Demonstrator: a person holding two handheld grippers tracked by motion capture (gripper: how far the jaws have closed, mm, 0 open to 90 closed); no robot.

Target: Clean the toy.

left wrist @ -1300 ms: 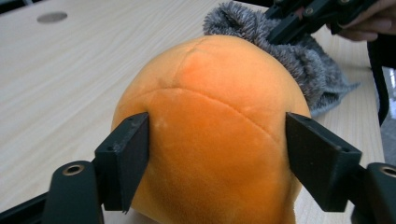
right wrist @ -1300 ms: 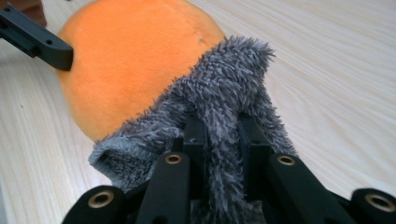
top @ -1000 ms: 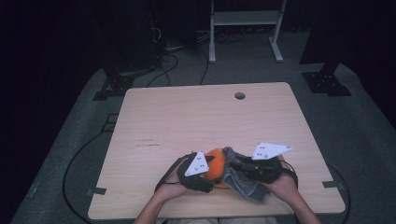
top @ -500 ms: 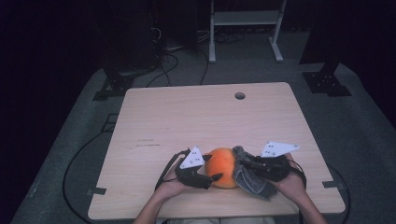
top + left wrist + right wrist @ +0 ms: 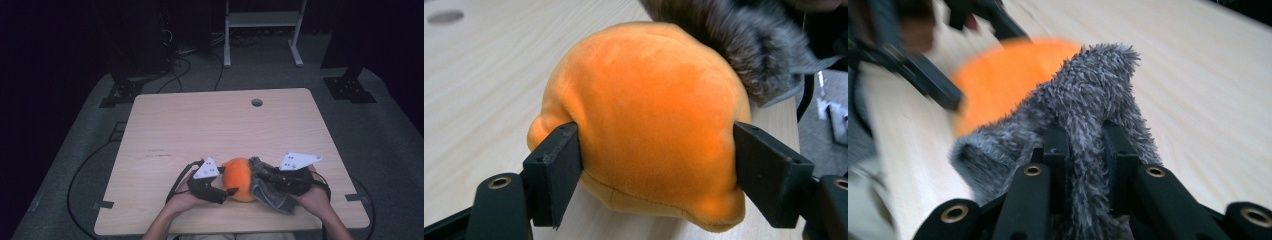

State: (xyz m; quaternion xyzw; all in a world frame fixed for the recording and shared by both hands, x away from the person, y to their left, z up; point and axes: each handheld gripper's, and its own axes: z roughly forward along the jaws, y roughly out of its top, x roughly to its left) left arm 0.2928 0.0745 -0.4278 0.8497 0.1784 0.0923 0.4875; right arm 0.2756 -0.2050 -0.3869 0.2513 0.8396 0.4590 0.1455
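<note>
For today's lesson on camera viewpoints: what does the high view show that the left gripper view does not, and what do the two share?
The high view alone takes in the whole pale wooden table, the person's hands, the right gripper and the dark carpeted floor with cables. The left gripper view alone shows up close how the left gripper has its black jaws pressing both sides of the round orange plush ball. Both show that ball, the grey fluffy fabric piece beside it and the table's round hole.
</note>
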